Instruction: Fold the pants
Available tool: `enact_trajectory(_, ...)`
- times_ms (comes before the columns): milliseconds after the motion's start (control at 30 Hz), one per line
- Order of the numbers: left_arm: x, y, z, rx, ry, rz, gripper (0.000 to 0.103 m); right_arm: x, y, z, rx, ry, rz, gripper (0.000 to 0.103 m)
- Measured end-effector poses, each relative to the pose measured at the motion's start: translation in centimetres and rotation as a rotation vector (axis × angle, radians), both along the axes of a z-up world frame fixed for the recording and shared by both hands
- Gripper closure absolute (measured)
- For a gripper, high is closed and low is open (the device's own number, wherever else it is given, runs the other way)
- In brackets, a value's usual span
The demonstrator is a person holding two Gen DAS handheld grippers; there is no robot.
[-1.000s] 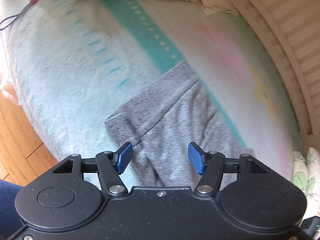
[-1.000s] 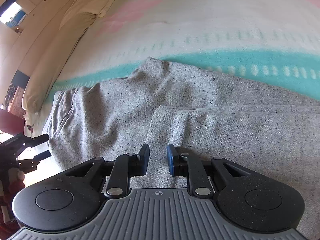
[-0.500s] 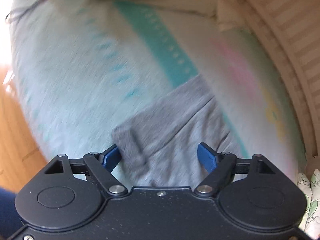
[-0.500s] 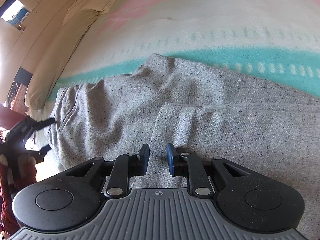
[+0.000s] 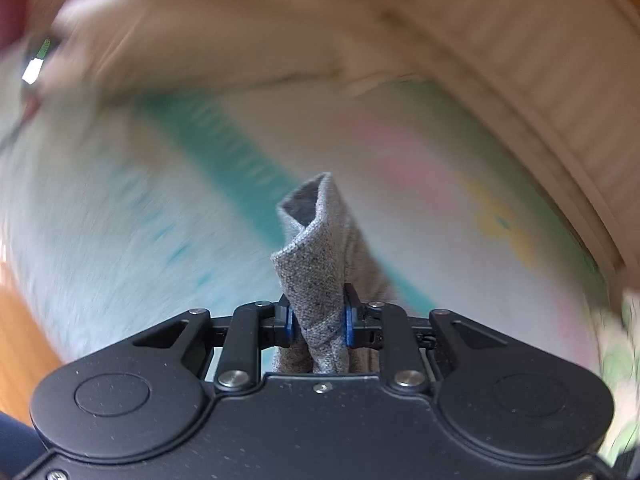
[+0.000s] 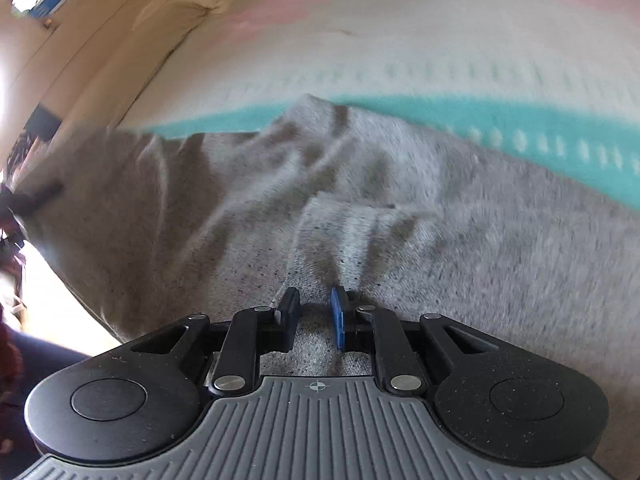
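The left gripper [image 5: 317, 322] has just squeezed shut on a bunch of the pants [image 5: 316, 272]. The grey, speckled cloth sticks up from its pads like a curled tube, above the blanket [image 5: 120, 208]. The right gripper [image 6: 314, 318] pinches a fold of the pants [image 6: 460, 240]. Here they lie spread and wrinkled on the blanket [image 6: 400, 48], beside its teal stripe [image 6: 500, 116].

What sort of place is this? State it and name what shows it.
Probably a bedroom: grey pants lie on a bed's pastel-striped blanket, beige pillows sit at its far end, and wooden floor shows beside it.
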State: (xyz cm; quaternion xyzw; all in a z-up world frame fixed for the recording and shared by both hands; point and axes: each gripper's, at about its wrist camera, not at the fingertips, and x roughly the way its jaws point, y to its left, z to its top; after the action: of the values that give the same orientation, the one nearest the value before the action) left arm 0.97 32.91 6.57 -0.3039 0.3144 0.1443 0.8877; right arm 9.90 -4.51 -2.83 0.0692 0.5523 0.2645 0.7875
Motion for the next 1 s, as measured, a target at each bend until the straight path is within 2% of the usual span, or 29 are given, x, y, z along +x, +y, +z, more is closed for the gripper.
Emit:
enact_trajectory(200, -1.0, -9.5, 7.2, 0.176, -0.148, -0.196, 0.076, 0.5, -5.8, 1.5, 0.102, 0.020, -0.173, 0.085)
enact_trajectory(267, -0.8, -13.8, 8.6, 0.227, -0.180, -0.282, 0.077, 0.4, -8.1, 1.5, 0.127, 0.034, -0.234, 0.085)
enact_trajectory(333, -0.2, -18.4, 8.8, 0.260, -0.206, -0.379, 0.076, 0.1, -10.3, 1.2, 0.140, 0.053, -0.297, 0.085)
enact_trajectory(400, 0.6, -23.0, 7.8, 0.299, -0.193, -0.480, 0.073, -0.2, -12.3, 0.5, 0.142, 0.084, -0.355, 0.084)
enact_trajectory(433, 1.1, -25.2, 6.8, 0.316, -0.164, -0.531, 0.064, -0.1, -13.0, 0.3, 0.140, 0.101, -0.391, 0.084)
enact_trajectory(500, 1.7, -28.1, 4.6, 0.302, -0.104, -0.608, 0.061, -0.3, -14.9, -0.3, 0.151, 0.125, -0.450, 0.084)
enact_trajectory(600, 0.7, -29.5, 2.0, 0.256, -0.046, -0.665, 0.062, -0.7, -17.5, -0.8, 0.176, 0.143, -0.521, 0.084)
enact_trajectory(700, -1.5, -29.7, 0.6, 0.310, -0.015, -0.687, 0.062, -1.2, -19.1, -0.8, 0.247, 0.151, -0.578, 0.084)
enact_trajectory(767, -2.6, -29.5, -0.5, 0.316, 0.007, -0.713, 0.062, -1.5, -19.7, -0.3, 0.283, 0.127, -0.609, 0.083)
enact_trajectory(833, -3.8, -30.1, -1.2, 0.356, 0.019, -0.733, 0.062, -1.6, -20.1, -0.1, 0.326, 0.095, -0.625, 0.075)
enact_trajectory(900, -3.8, -30.8, -1.9, 0.414, 0.023, -0.750, 0.062, -1.6, -20.2, 0.2, 0.367, 0.068, -0.622, 0.059)
enact_trajectory(1000, -5.0, -31.5, -2.2, 0.489, -0.012, -0.773, 0.062, -1.0, -20.1, 0.1, 0.410, 0.038, -0.628, 0.049)
